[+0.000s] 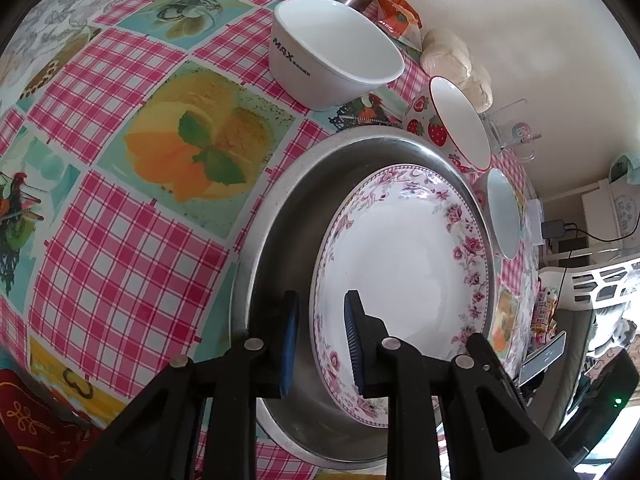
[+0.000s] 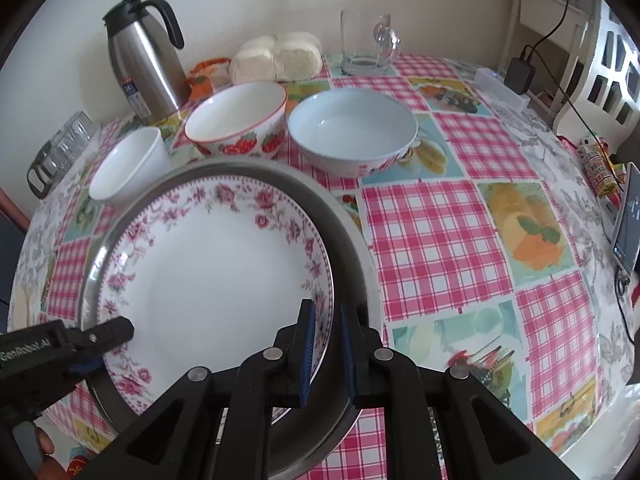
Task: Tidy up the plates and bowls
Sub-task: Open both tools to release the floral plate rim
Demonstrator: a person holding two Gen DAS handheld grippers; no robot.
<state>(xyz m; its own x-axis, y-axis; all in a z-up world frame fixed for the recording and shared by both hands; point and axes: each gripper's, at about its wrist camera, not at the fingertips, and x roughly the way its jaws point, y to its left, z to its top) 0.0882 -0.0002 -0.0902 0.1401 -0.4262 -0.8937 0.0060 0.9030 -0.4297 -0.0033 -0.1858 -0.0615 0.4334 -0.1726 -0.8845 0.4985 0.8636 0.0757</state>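
Hidden: the steel tray (image 2: 352,248) is covered over most of its floor by the floral plate (image 2: 216,272); its near rim is cut off behind the right gripper (image 2: 326,354).
Hard to make out: whether the plate lies flat on the tray or is lifted off it.
Floral plate: round, face up, inside the tray on the checked bench (image 2: 436,240), offset toward one side of the tray.
Left gripper (image 1: 322,350): fingers narrow, clamped on the plate's rim, one blue pad (image 1: 290,344) outside it, the other over the plate's face.
Right gripper: fingers narrow, pinching the plate's opposite rim.
Bowls: the white bowl (image 2: 132,164), strawberry bowl (image 2: 240,124) and pale blue bowl (image 2: 352,132) stand upright in a row behind the tray.
Behind: steel jug (image 2: 140,56), glass mug (image 2: 368,44), wrapped buns (image 2: 276,56) near the wall.
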